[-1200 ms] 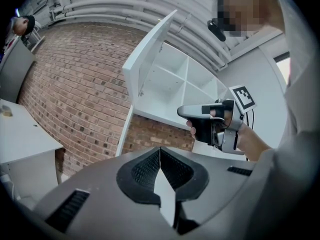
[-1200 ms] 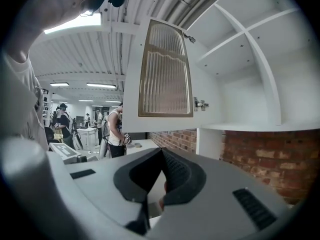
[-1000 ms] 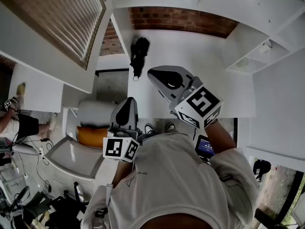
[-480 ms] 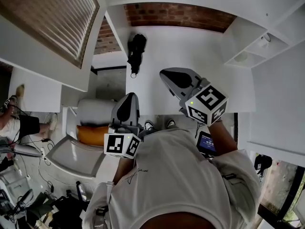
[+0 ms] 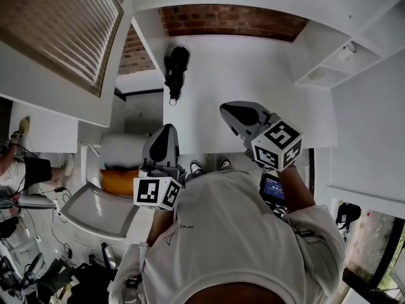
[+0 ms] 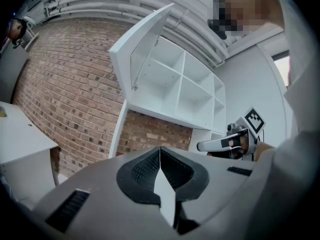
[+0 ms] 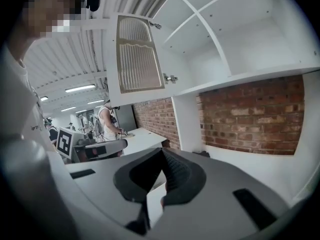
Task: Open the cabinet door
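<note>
The white cabinet door [image 5: 60,33] with its ribbed glass pane stands swung wide open at the upper left of the head view, also seen in the left gripper view [image 6: 145,39] and the right gripper view [image 7: 137,54]. The open cabinet shelves [image 5: 329,62] are bare. My left gripper [image 5: 166,130] is shut and holds nothing, low near my body. My right gripper [image 5: 228,111] is also shut and empty, over the desk edge and well away from the door. Each gripper's own view shows its jaws [image 6: 160,151] [image 7: 162,151] meeting with nothing between them.
A white desk [image 5: 253,75] runs under the shelves against a brick wall [image 5: 234,19]. A black device [image 5: 174,68] lies on the desk's far left. An orange object [image 5: 117,181] sits on the floor at left. Another person [image 7: 107,121] stands at a far table.
My right gripper has come down and drawn back toward my body, rolling a little. The left gripper has stayed nearly in place. The door stands as it did.
</note>
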